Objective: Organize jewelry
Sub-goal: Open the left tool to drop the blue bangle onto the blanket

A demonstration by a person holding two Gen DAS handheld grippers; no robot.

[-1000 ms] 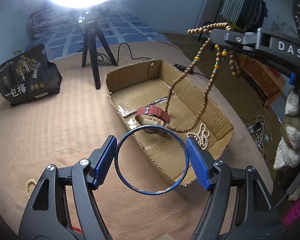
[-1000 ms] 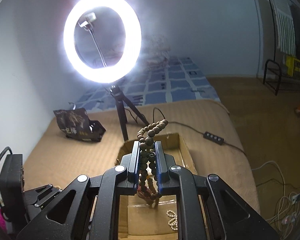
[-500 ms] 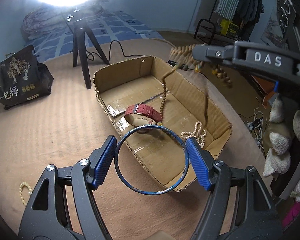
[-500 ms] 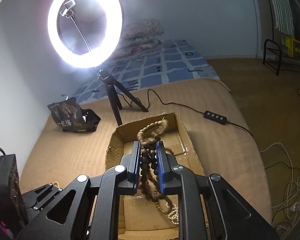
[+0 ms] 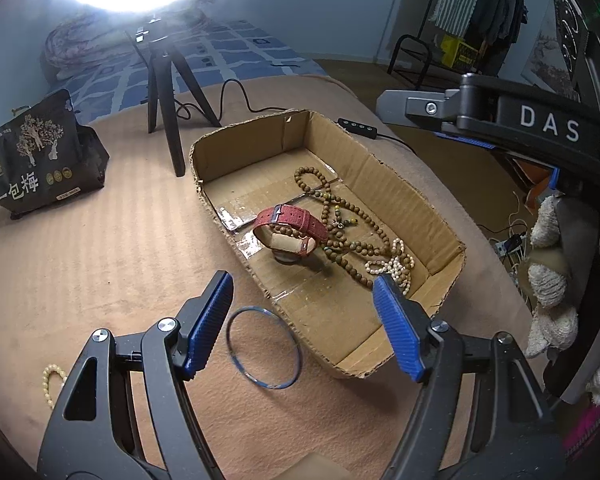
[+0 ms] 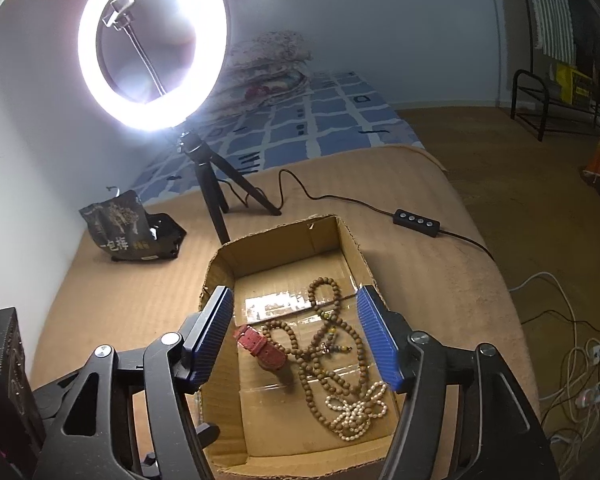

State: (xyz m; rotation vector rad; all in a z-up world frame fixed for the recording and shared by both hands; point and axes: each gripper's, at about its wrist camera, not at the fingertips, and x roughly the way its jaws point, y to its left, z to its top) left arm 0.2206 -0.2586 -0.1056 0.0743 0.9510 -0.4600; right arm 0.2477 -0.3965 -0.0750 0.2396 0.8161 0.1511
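A shallow cardboard box [image 5: 414, 196] [image 6: 276, 246] lies on the tan cover. In it lie a red watch [image 5: 290, 224] [image 6: 260, 346], a brown wooden bead necklace [image 5: 340, 224] [image 6: 332, 344] and a white pearl string [image 5: 396, 262] [image 6: 356, 410]. A blue bangle [image 5: 264, 354] lies flat on the cover just outside the box's near wall, below my open left gripper [image 5: 302, 326]. My right gripper [image 6: 296, 338] is open and empty above the box. A small cream bead bracelet [image 5: 50, 378] lies at the far left.
A ring light on a black tripod [image 5: 168, 100] [image 6: 212, 184] stands behind the box, its cable and controller [image 6: 416, 222] running right. A dark snack bag [image 5: 36, 156] [image 6: 130, 228] sits at the left. The bed edge drops off at the right.
My right gripper opened and the wooden bead necklace dropped into the box. My left gripper opened and the blue bangle now lies on the cover outside the box.
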